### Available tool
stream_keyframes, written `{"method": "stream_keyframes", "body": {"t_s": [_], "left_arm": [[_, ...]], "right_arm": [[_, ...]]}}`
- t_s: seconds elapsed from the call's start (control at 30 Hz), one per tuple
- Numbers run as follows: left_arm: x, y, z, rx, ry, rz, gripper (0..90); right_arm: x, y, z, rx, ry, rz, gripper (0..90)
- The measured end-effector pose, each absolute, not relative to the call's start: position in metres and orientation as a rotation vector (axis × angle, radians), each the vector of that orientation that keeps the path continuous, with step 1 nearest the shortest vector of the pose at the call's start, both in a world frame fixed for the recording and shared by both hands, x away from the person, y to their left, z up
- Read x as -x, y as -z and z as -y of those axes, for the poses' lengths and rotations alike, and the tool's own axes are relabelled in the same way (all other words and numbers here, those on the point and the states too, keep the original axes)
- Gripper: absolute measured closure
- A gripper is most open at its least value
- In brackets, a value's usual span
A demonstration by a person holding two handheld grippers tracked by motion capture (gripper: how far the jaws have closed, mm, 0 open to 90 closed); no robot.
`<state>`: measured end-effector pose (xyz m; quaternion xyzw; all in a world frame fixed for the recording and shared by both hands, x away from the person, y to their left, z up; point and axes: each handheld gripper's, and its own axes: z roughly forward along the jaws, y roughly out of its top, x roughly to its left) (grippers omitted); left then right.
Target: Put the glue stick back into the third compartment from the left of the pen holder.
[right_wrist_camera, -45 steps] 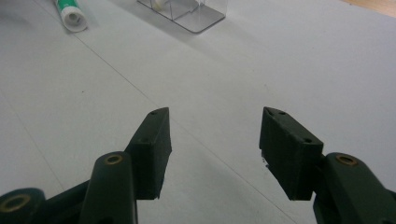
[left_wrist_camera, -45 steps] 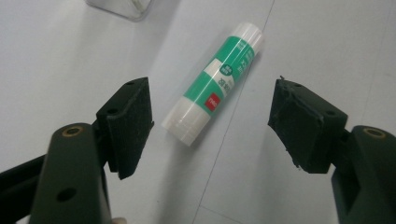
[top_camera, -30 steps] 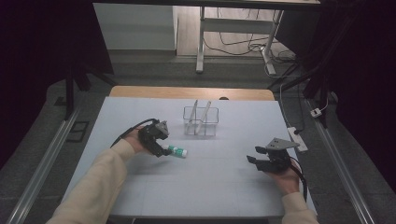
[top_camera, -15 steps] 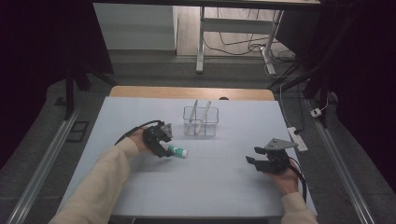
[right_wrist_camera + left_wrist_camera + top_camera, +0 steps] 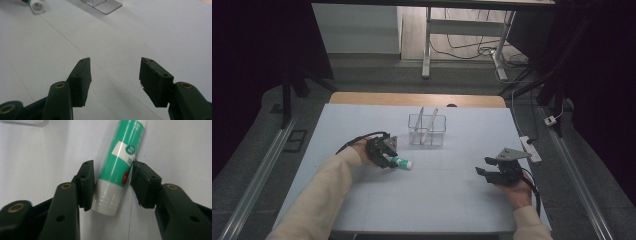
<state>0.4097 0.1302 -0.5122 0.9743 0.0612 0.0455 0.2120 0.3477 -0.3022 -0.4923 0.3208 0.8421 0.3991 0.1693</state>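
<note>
Closing in since the earlier frame, the left tongs (image 5: 112,181) now straddle the glue stick (image 5: 119,165) lying flat on the counter (image 5: 452,200); one pad touches, the other seems just short. Its long axis runs straight ahead between the jaws, white end nearest. The right tongs (image 5: 113,82) hang open and empty, well apart.

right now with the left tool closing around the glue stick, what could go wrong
1. The left tool has just been closing around the glue stick, which lies flat on the table. The left pad seems to touch it while the right still shows a gap, so the round tube may roll or get pushed sideways.
2. The pads sit near the white end, not the middle, so the stick may tip when lifted.
3. The clear holder stands close beyond; a hasty lift might knock it.
</note>
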Motion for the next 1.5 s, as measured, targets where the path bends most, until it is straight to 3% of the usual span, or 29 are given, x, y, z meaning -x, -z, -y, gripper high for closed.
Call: {"method": "stream_keyframes", "body": {"t_s": [0.1, 0.17, 0.33, 1.07, 1.5], "left_arm": [[-0.41, 0.513, -0.132, -2.702, -0.115, -0.155, 63.9], [-0.41, 0.513, -0.133, -2.705, -0.126, -0.13, 64.7], [-0.408, 0.512, -0.133, -2.706, -0.13, -0.128, 65.2], [-0.38, 0.489, -0.134, -2.528, -0.103, -0.419, 65.3], [-0.364, 0.484, -0.134, -2.451, -0.113, -0.475, 65.3]], "right_arm": [[-0.348, 0.492, 0.302, -0.911, -1.133, -2.393, 42.0], [-0.348, 0.492, 0.302, -0.911, -1.134, -2.392, 42.0], [-0.347, 0.491, 0.303, -0.911, -1.138, -2.385, 42.0], [-0.343, 0.486, 0.302, -0.888, -1.17, -2.355, 42.3], [-0.342, 0.485, 0.298, -0.864, -1.178, -2.36, 42.3]]}}
